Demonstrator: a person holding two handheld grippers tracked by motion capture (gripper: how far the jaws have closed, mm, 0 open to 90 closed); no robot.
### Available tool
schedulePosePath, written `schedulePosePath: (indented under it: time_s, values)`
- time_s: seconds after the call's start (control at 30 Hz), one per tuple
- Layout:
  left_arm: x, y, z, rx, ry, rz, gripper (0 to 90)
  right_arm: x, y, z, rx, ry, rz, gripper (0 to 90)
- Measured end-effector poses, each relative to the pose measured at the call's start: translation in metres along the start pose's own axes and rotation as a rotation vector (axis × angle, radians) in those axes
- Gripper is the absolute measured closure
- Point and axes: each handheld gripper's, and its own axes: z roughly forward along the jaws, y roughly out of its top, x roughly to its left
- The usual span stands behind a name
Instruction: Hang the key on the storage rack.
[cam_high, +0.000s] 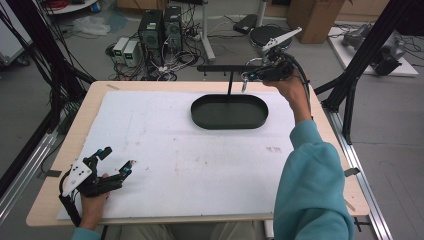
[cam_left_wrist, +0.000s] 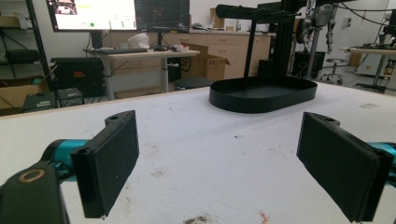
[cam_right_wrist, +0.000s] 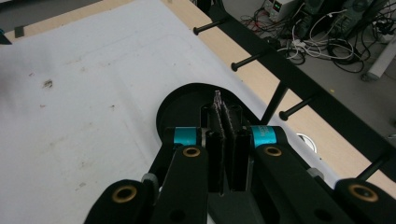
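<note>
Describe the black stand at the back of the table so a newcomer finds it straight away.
On the white mat, look to the far right for the black oval tray. A thin post rises from its rear edge, carrying a horizontal bar with short pegs; nothing else on the table stands upright.

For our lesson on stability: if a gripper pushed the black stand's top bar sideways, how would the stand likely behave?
The stand probably tips rather than slides: one thin post carries a long bar high up. Its wide oval tray should resist somewhat. It looks like stiff metal, so bending seems unlikely.
</note>
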Motion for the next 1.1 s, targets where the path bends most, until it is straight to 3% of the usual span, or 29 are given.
schedulePosePath:
  time_s: [0.37, 0.73, 1.1]
  values:
    - [0.0, 0.0, 0.0, 0.0, 0.0, 0.003, 13.3, -0.019, 0.006, 0.015, 0.065, -0.022, 0.0, 89.1]
    - [0.0, 0.0, 0.0, 0.002, -0.001, 0.004, 13.3, -0.024, 0.006, 0.034, 0.116, -0.057, 0.016, 89.1]
    - [0.0, 0.0, 0.0, 0.0, 0.0, 0.001, 13.3, -0.028, 0.005, 0.041, 0.138, -0.094, 0.018, 89.1]
